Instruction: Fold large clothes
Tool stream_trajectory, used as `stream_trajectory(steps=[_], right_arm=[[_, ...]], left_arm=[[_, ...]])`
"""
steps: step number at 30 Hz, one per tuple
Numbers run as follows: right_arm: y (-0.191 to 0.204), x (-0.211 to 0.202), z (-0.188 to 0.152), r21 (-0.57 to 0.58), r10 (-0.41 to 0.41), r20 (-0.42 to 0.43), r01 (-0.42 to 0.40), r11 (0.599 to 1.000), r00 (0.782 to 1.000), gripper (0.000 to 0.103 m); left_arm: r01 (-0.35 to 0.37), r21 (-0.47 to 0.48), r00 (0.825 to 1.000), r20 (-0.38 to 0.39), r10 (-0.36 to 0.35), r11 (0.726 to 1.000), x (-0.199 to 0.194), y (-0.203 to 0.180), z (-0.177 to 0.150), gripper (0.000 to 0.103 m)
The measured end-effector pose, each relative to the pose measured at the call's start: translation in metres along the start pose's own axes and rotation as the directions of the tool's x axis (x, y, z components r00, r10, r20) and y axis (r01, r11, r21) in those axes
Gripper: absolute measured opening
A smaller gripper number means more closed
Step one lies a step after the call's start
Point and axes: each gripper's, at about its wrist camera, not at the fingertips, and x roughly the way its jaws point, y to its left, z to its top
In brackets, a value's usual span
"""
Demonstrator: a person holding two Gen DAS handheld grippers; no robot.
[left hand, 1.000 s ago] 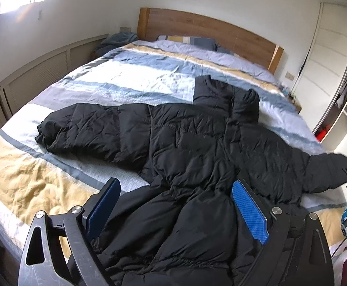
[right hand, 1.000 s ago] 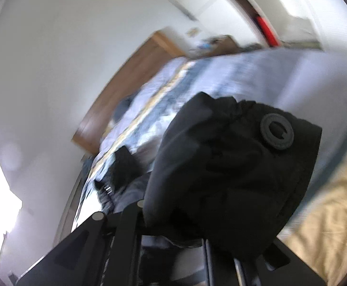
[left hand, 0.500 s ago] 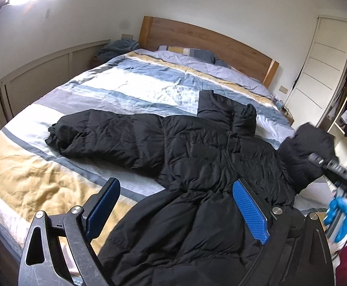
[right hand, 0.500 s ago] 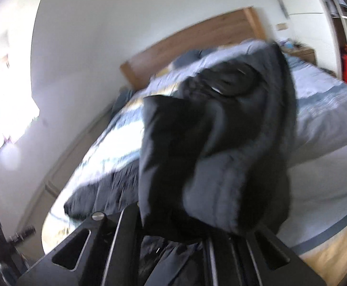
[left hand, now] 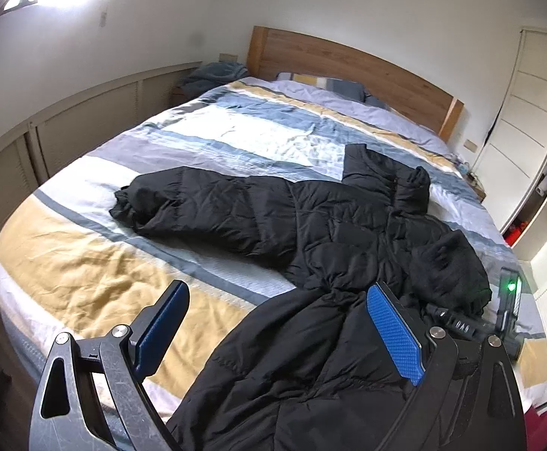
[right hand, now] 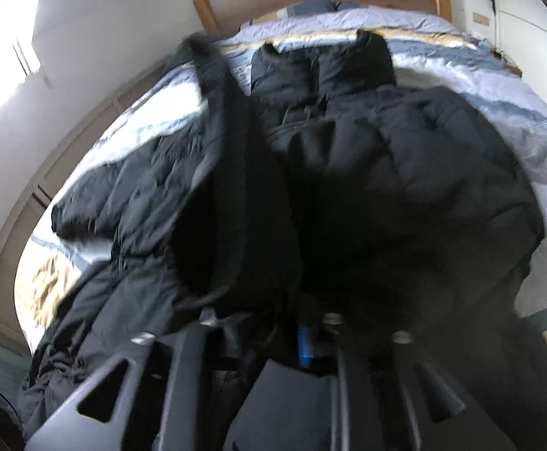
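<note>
The bed (left hand: 85, 285) carries everything here, its striped cover of yellow, grey and blue rumpled near the foot. Spread across it lies the coat (left hand: 330, 233), a black padded one, front up, with its collar (left hand: 386, 173) toward the wooden headboard (left hand: 348, 64) and its hem hanging over the near edge. It looks bulky but light, soft all through, with a smooth shell that will likely slide on itself and spring back from a fold unless pressed flat. The seams and edges, namely cuffs, hem corners and shoulders, look the best places to pinch, since the puffed panels would squash and slip out of a narrow hold.

The far sleeve (left hand: 206, 206) lies stretched out straight to the side on the cover. The near sleeve (left hand: 450, 267) is doubled inward over the body of the coat, its cuff end heaped in a soft lump.

The right gripper (right hand: 269, 323) sits low against that sleeve. Its fingers are opening, and dark cloth is between them in the blurred right wrist view; whether the pads press on it I cannot tell.

The left gripper (left hand: 273, 330) hangs over the lower part of the coat, its blue-padded fingers (left hand: 395, 334) spread wide with nothing in them.
</note>
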Motion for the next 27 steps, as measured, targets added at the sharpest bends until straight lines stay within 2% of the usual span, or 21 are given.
stream_trajectory(steps=[2, 3, 6, 9, 11, 14, 16, 18, 20, 23, 27], right_arm=[[0.01, 0.002, -0.007, -0.056, 0.005, -0.012, -0.006, 0.998, 1.0, 0.055], [0.017, 0.004, -0.007, -0.071, 0.011, -0.016, -0.012, 0.997, 1.0, 0.056], [0.045, -0.004, -0.013, -0.104, 0.051, -0.012, -0.052, 0.993, 0.999, 0.058], [0.049, -0.029, -0.007, -0.124, 0.122, 0.026, -0.118, 0.985, 0.992, 0.058], [0.044, -0.044, 0.001, -0.123, 0.136, 0.069, -0.127, 0.984, 0.988, 0.058], [0.006, -0.077, 0.019, -0.076, 0.104, 0.163, -0.093, 0.993, 0.981, 0.058], [-0.029, -0.092, 0.031, -0.037, 0.035, 0.211, -0.027, 0.999, 0.977, 0.058], [-0.064, -0.095, 0.046, -0.001, -0.041, 0.222, 0.042, 0.999, 0.974, 0.058], [-0.088, -0.096, 0.055, 0.022, -0.078, 0.235, 0.075, 0.997, 0.969, 0.058], [-0.115, -0.083, 0.073, 0.032, -0.103, 0.229, 0.099, 0.995, 0.968, 0.058], [-0.128, -0.047, 0.081, 0.003, -0.055, 0.184, 0.055, 0.998, 0.981, 0.058]], left_arm=[[-0.011, 0.006, 1.0, -0.006, 0.011, 1.0, -0.002, -0.004, 0.0, 0.094], [-0.02, 0.01, 1.0, -0.013, 0.021, 1.0, -0.002, -0.009, 0.001, 0.094], [-0.034, 0.03, 0.999, -0.033, 0.035, 0.999, 0.0, -0.023, 0.002, 0.094], [-0.038, 0.066, 0.998, -0.051, 0.041, 0.997, 0.008, -0.047, 0.006, 0.094], [-0.027, 0.096, 0.997, -0.07, 0.034, 0.995, 0.02, -0.068, 0.009, 0.094], [0.013, 0.139, 0.994, -0.109, 0.002, 0.99, 0.046, -0.109, 0.012, 0.094], [0.029, 0.173, 0.993, -0.122, -0.007, 0.984, 0.065, -0.138, 0.013, 0.094], [0.057, 0.198, 0.99, -0.14, -0.03, 0.979, 0.089, -0.171, 0.013, 0.094], [0.071, 0.216, 0.988, -0.151, -0.039, 0.974, 0.111, -0.198, 0.013, 0.094], [0.091, 0.243, 0.982, -0.184, -0.046, 0.966, 0.151, -0.237, 0.008, 0.094], [0.079, 0.27, 0.978, -0.209, -0.022, 0.96, 0.202, -0.27, -0.004, 0.094]])
